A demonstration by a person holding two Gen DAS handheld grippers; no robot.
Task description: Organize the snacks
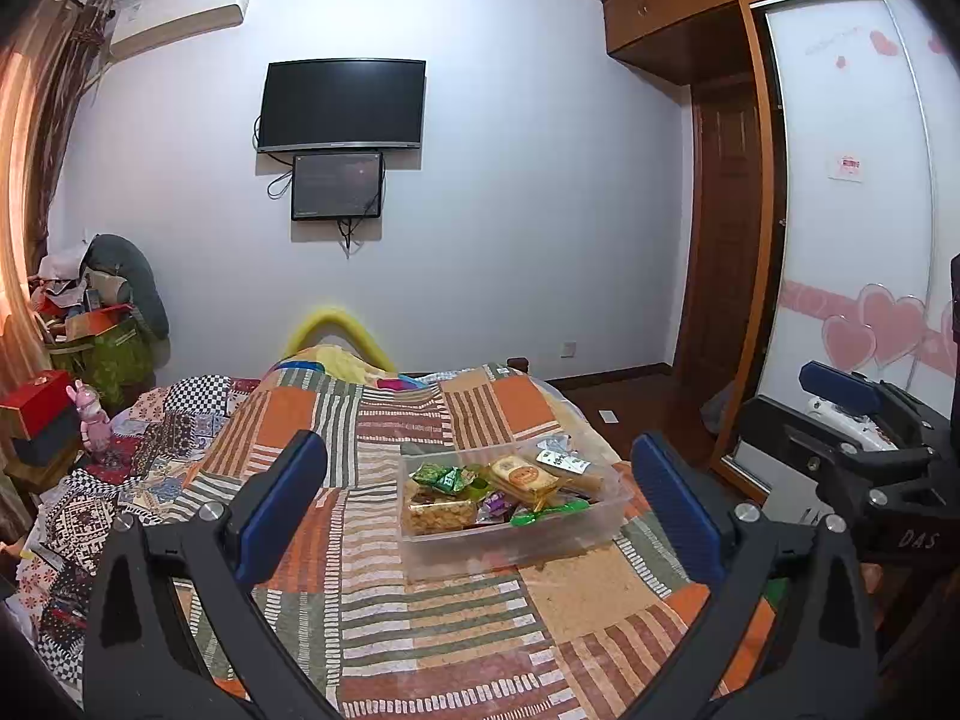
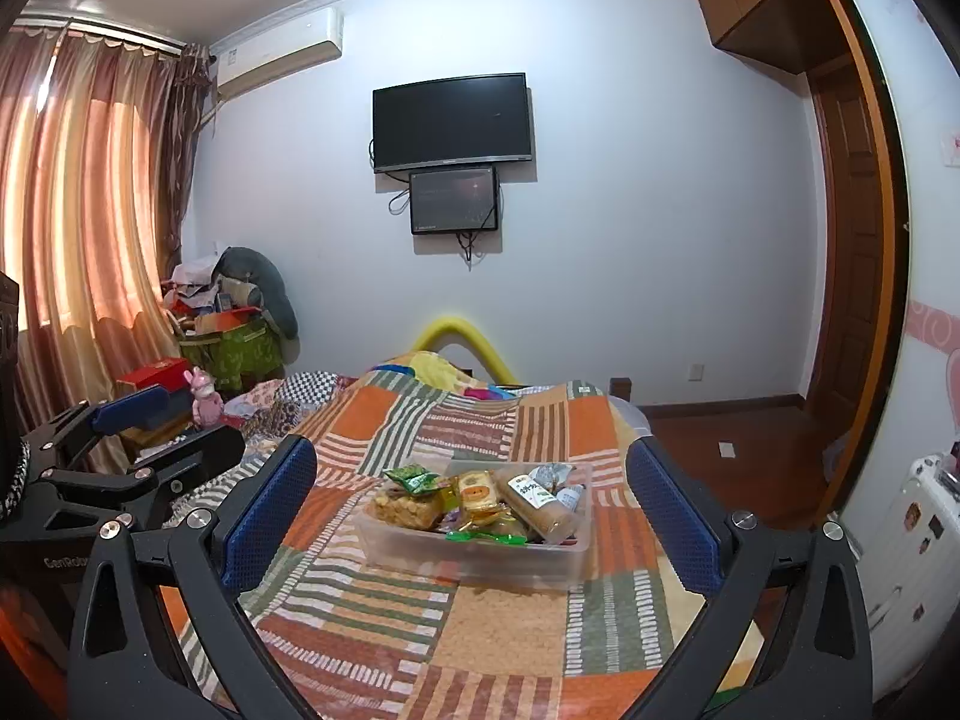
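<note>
A clear plastic container [image 1: 420, 546] sits on the patchwork quilt and holds several wrapped snacks: a green packet [image 1: 444, 477], a puffed-rice block [image 1: 438, 513], a yellow biscuit pack [image 1: 522, 474] and a long brown pack [image 1: 579, 477]. Small silver-white packets [image 1: 558, 450] lie at its far rim. My left gripper [image 1: 477, 441] is open and empty, short of the container. The right wrist view shows the same container [image 2: 480, 558] with the green packet [image 2: 417, 480] and the long brown pack [image 2: 540, 504]. My right gripper [image 2: 471, 450] is also open and empty, framing it from the near side.
The quilt [image 1: 420, 630] covers a bed, and a yellow foam tube [image 1: 336, 324] arches at its far end. Bags, a red box [image 1: 36, 396] and a pink toy [image 1: 93, 414] crowd the left side. A wardrobe [image 1: 852, 180] and wooden floor lie on the right. A white appliance [image 2: 918, 534] stands near right.
</note>
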